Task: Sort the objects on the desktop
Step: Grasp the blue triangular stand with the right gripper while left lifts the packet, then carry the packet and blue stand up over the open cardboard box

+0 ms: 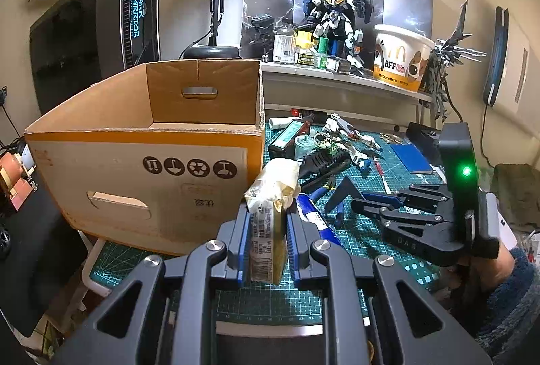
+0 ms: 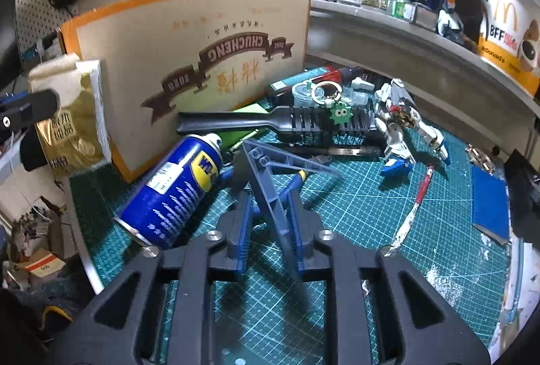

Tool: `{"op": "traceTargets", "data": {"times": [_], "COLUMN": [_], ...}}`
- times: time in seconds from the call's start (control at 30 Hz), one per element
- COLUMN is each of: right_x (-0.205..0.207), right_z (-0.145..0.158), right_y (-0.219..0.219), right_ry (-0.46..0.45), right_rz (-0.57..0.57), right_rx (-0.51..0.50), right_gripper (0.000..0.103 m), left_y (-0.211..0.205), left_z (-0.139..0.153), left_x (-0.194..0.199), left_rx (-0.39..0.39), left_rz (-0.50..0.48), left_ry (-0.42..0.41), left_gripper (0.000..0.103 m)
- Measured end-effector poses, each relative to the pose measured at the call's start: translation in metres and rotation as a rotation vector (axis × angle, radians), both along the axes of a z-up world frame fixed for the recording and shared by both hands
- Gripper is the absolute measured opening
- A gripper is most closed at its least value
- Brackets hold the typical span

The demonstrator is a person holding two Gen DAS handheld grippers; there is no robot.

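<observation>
My left gripper (image 1: 268,216) is shut on a gold foil packet (image 1: 273,193), held upright above the green cutting mat beside the open cardboard box (image 1: 145,129); the packet also shows in the right wrist view (image 2: 72,115). My right gripper (image 2: 270,206) is shut on a grey plastic triangular bracket (image 2: 270,172), low over the mat; in the left wrist view it appears at the right (image 1: 374,203). A blue WD-40 can (image 2: 175,189) lies on its side just left of the right gripper. A black comb (image 2: 287,125), a keyring (image 2: 329,95) and a white robot figure (image 2: 401,118) lie beyond.
The green cutting mat (image 2: 354,230) holds a blue pad (image 2: 491,206), a red-white stick (image 2: 413,209) and pliers (image 1: 324,193). A shelf (image 1: 337,75) carries bottles, a large model robot and a McDonald's bucket (image 1: 401,58). A dark PC case (image 1: 101,34) stands behind the box.
</observation>
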State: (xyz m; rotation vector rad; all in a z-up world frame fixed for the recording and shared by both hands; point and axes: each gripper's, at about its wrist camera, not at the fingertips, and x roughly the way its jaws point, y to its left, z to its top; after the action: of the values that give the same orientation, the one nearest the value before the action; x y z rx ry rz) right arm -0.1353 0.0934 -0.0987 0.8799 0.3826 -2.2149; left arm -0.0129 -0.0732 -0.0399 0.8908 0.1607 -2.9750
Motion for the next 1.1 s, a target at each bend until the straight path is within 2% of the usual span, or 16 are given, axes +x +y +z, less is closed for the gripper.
{"op": "traceTargets", "data": {"times": [0.3, 0.63, 0.77, 1.1], "right_x": [0.019, 0.062, 0.075, 0.089], "right_z": [0.028, 0.084, 0.110, 0.144], "right_y": [0.016, 0.027, 0.031, 0.045], "right_ry": [0.000, 0.061, 0.087, 0.134], "right_rz": [-0.010, -0.021, -0.036, -0.066], "right_rx": [-0.057, -0.123, -0.152, -0.194], "right_gripper": [0.010, 0.010, 0.009, 0.010], "left_y": [0.002, 0.005, 0.004, 0.011], "left_z": [0.015, 0.047, 0.060, 0.081], "left_x": [0.011, 0.034, 0.041, 0.043], "left_rx": [0.004, -0.050, -0.045, -0.043], "left_rz": [0.026, 0.070, 0.078, 0.052], "left_ry": [0.012, 0.070, 0.093, 0.129], "left_gripper": [0.019, 0.019, 0.019, 0.019]}}
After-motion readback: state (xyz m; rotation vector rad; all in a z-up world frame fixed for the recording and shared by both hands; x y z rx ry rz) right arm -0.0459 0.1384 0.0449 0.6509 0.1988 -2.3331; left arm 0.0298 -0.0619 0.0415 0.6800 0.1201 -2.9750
